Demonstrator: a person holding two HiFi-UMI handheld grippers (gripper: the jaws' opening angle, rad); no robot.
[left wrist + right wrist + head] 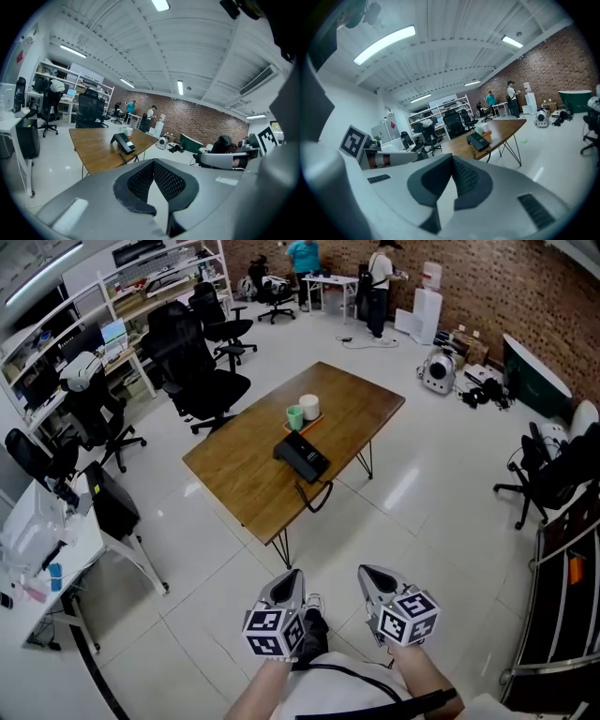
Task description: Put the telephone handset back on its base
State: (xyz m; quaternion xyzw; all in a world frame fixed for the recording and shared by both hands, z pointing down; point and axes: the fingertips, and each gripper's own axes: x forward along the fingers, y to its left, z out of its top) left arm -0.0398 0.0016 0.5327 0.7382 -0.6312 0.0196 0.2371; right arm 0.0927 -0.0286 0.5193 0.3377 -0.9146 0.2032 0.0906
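A black telephone (302, 456) lies near the middle of a wooden table (234, 474), far ahead of me. A dark loop, seemingly its cord (317, 495), hangs over the table's near edge; I cannot make out the handset separately. The phone also shows small in the left gripper view (123, 142) and in the right gripper view (478, 140). My left gripper (289, 577) and right gripper (373, 574) are held close to my body above the tiled floor, side by side. Both are shut with nothing between the jaws, left (153, 161) and right (452, 157).
A green cup (295, 416) and a white cup (309, 407) stand behind the phone. Black office chairs (202, 381) crowd the table's far left side, with desks (37, 531) along the left. Another chair (548, 474) and a rack stand right. Two people stand far back.
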